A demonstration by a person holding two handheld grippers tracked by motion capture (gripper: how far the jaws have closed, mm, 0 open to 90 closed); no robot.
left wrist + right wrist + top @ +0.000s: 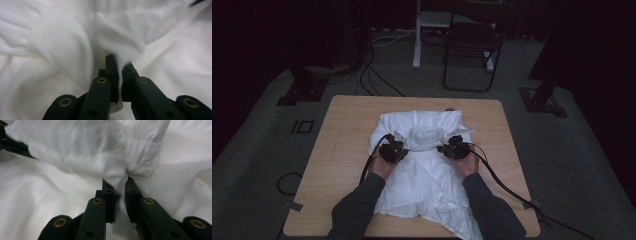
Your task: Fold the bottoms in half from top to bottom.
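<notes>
A white garment lies crumpled over the middle of the wooden table. Its gathered elastic part is lifted between my two grippers. My left gripper sits at the left of that part, shut on a fold of the white cloth, which is pinched between its black jaws. My right gripper sits at the right, shut on a bunched piece of the gathered hem. A hand and a grey sleeve hold each gripper from below.
Black cables trail from both grippers over the table and off its front edge. Bare wood runs along the left, right and far sides. Behind the table on the grey carpet stand a dark folding chair and a white stand leg.
</notes>
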